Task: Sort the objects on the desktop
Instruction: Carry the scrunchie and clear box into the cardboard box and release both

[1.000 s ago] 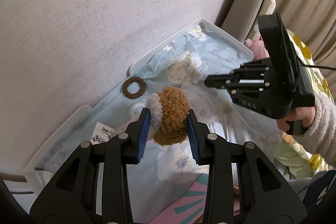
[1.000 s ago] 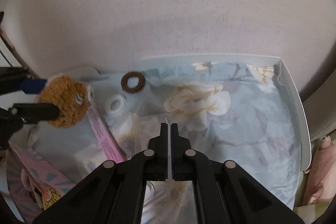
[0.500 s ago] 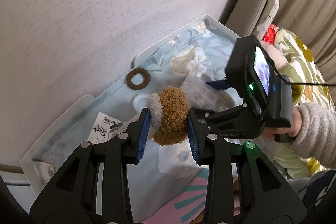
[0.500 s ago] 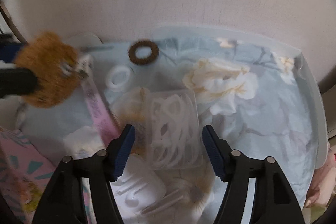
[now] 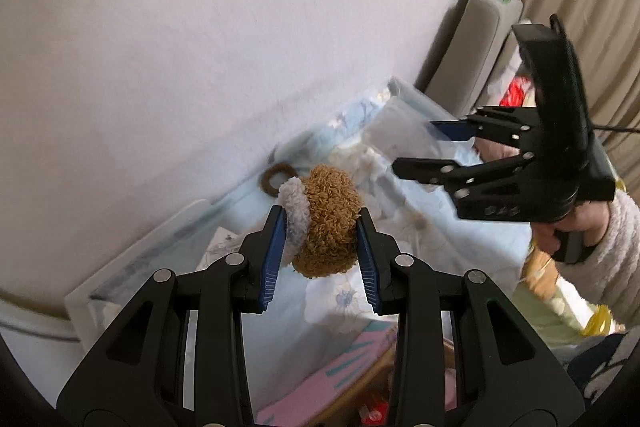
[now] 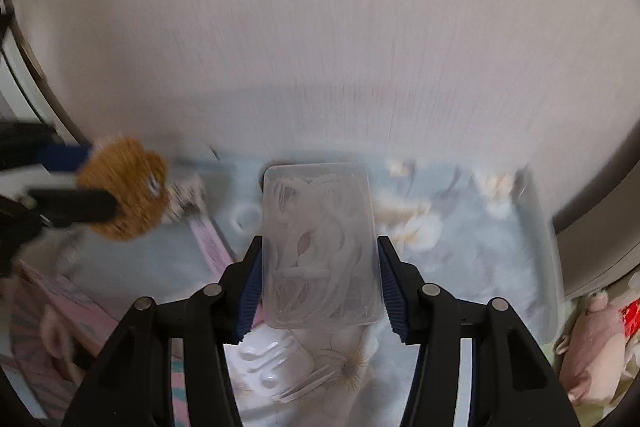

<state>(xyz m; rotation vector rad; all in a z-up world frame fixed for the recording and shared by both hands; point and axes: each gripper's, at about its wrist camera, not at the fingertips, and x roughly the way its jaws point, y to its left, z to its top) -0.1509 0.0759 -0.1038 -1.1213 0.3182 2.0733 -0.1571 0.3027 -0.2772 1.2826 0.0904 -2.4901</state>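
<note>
My left gripper (image 5: 320,235) is shut on a brown fuzzy plush toy (image 5: 326,219) with a pale patch and holds it above the white tray (image 5: 132,267) lined with blue floral cloth. The toy also shows blurred at the left of the right wrist view (image 6: 124,187). My right gripper (image 6: 318,259) is shut on a clear plastic box (image 6: 320,247) of white floss picks, lifted above the tray. In the left wrist view the right gripper (image 5: 432,147) holds the box (image 5: 400,131) at the right.
A brown hair ring (image 5: 276,179) lies at the tray's far edge by the wall. A white ring (image 6: 246,215), a pink strip (image 6: 210,243) and a white moulded insert (image 6: 268,359) lie on the cloth. A pink box (image 5: 344,379) sits near. Pink plush (image 6: 592,347) lies right.
My right gripper opened, closed on the clear box and lifted it off the cloth. My left gripper keeps the plush toy and has risen a little.
</note>
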